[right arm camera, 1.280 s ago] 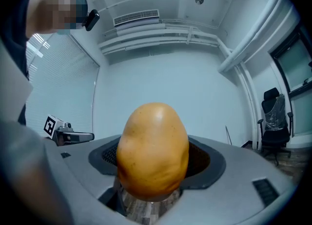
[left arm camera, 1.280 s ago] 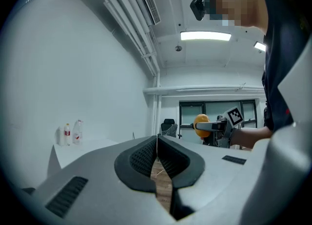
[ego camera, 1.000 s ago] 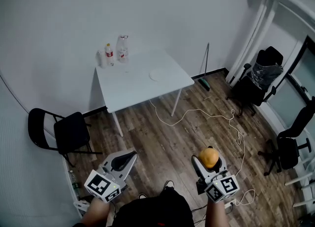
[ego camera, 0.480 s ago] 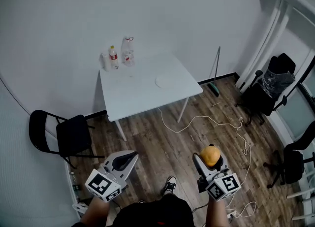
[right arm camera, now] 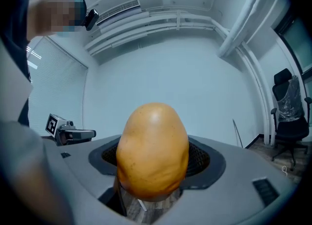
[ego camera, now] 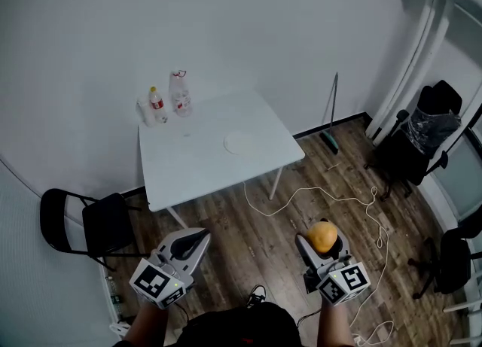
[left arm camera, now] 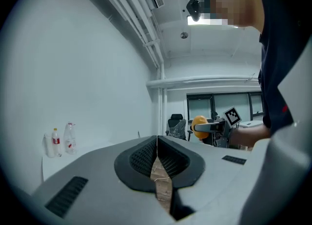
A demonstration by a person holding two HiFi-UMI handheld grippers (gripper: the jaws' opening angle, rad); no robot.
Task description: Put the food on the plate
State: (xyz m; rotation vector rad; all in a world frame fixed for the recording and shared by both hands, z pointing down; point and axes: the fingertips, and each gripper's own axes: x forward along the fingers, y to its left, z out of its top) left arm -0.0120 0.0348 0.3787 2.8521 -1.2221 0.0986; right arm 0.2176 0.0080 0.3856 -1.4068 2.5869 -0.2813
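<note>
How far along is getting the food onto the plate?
Done: the right tongs grip the orange food. In hand: it is held over the floor, well short of the white table. Left: setting it on the bare plate there. The left tongs are shut, empty.

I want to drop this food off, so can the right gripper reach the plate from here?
Probably not yet. The right gripper holds the orange food close to your body, while the plate lies on the white table across the wood floor. Nothing seems to block the way; step closer first.
</note>
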